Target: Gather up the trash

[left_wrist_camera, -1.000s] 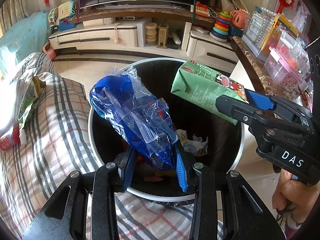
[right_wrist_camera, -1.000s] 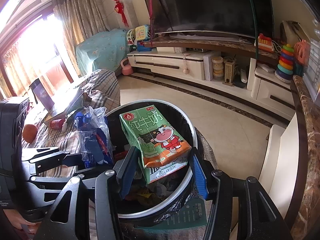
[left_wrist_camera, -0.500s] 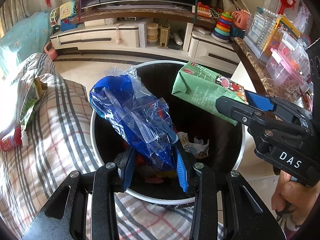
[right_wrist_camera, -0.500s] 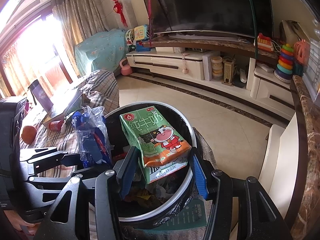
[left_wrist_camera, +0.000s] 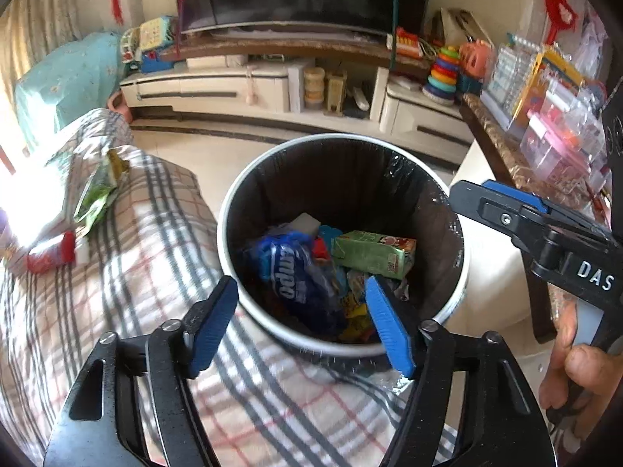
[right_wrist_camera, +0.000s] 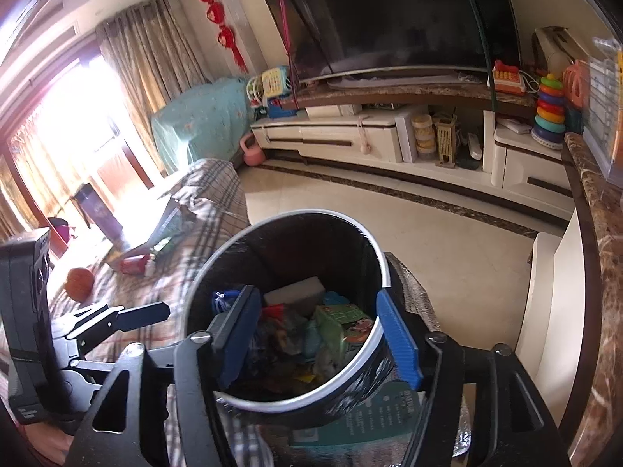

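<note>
Trash lay in two places. Inside the black-lined bin [left_wrist_camera: 342, 148], the blue plastic bag [left_wrist_camera: 296, 268] and the green milk carton [left_wrist_camera: 373, 255] rested on the heap, directly below and ahead of both grippers. The left gripper [left_wrist_camera: 301, 319] and the right gripper [right_wrist_camera: 317, 334] hung over the near rim, their jaws having just been opening, now spread wide with nothing between them. What seemed left to collect sat on the plaid-covered sofa [left_wrist_camera: 128, 272]: a green snack wrapper [left_wrist_camera: 97, 190] and a small red packet [left_wrist_camera: 52, 253], well apart from the bin, off to the left. By my judgement the left gripper stood nearer them; the wrapper's long axis ran roughly away from it.
</note>
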The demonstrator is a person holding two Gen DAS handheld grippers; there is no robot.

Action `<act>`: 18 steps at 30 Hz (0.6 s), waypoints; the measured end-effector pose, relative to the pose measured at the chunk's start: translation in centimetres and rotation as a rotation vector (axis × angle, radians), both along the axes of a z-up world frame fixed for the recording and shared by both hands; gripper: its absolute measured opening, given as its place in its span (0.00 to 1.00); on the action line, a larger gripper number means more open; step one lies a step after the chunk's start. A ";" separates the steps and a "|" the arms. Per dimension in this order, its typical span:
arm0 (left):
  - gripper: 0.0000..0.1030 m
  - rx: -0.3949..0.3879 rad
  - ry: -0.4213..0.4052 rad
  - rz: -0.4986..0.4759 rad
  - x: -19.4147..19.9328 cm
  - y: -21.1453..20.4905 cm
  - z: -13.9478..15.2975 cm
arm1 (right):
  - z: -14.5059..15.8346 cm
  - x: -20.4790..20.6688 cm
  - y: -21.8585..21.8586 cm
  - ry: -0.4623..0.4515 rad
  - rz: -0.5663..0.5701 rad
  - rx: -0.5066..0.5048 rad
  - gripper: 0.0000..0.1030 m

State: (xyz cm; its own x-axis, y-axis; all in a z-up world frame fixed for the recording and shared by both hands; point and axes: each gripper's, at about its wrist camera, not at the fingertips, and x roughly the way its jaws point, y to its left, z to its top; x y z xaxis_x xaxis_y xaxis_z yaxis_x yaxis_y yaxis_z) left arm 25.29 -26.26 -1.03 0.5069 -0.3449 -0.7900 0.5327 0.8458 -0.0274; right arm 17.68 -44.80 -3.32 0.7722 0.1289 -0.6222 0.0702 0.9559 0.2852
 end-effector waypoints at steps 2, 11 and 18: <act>0.76 -0.034 -0.017 0.027 -1.1 1.1 0.5 | 0.4 -1.0 0.4 -0.019 0.002 0.009 0.74; 0.82 -0.165 -0.053 0.144 -6.4 7.7 1.1 | 0.6 -6.1 3.3 -0.067 0.016 0.075 0.92; 0.83 -0.220 -0.088 0.219 -9.6 12.1 1.4 | 0.6 -9.8 6.0 -0.117 0.028 0.085 0.97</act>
State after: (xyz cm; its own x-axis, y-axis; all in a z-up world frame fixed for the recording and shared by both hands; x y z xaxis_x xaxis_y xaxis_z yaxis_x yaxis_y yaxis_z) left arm 15.73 -14.13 0.42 0.6510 -0.3771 -0.6587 0.3466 0.9198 -0.1840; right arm 7.83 -38.79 -2.73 0.8342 0.1997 -0.5140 0.0055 0.9291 0.3699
